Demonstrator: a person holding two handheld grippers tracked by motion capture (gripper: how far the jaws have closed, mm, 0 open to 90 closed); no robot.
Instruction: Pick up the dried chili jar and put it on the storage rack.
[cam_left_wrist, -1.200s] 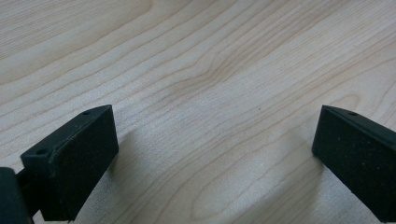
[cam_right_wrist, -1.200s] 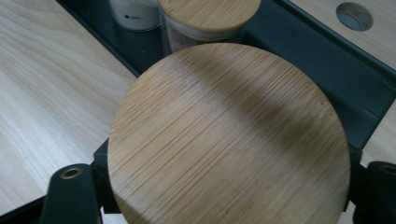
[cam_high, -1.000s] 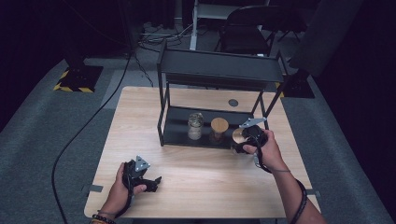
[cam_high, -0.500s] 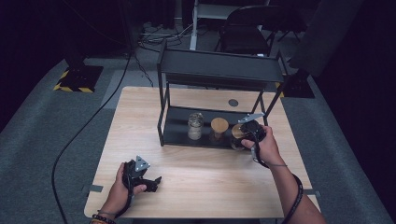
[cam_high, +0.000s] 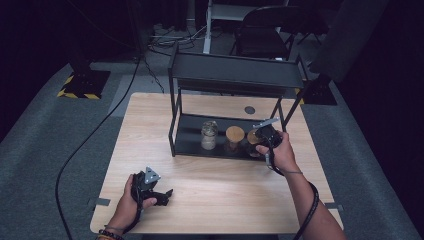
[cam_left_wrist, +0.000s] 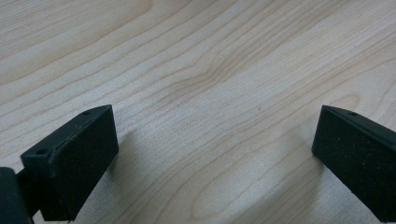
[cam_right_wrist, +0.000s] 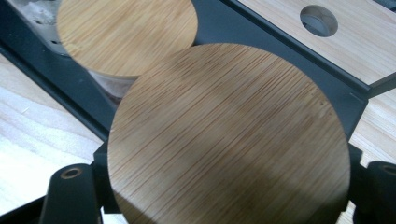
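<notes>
My left tongs (cam_high: 161, 196) rest spread and empty on bare bench (cam_left_wrist: 210, 70). My right tongs (cam_right_wrist: 224, 196) straddle a bamboo-lidded jar (cam_right_wrist: 229, 135) on the rack's lower shelf (cam_high: 190, 135); whether they grip it, I cannot tell. Beyond, a second jar (cam_right_wrist: 126, 37) crowds it: I judge a knock likely. Overhead, the upper shelf (cam_high: 235, 72) limits lifting.

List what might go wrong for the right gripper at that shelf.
The right gripper straddles the rightmost jar's bamboo lid, which sits close beside the neighbouring lid; lifting carelessly might knock that jar. The rack's upper shelf hangs overhead, so a straight-up lift could hit it.
</notes>
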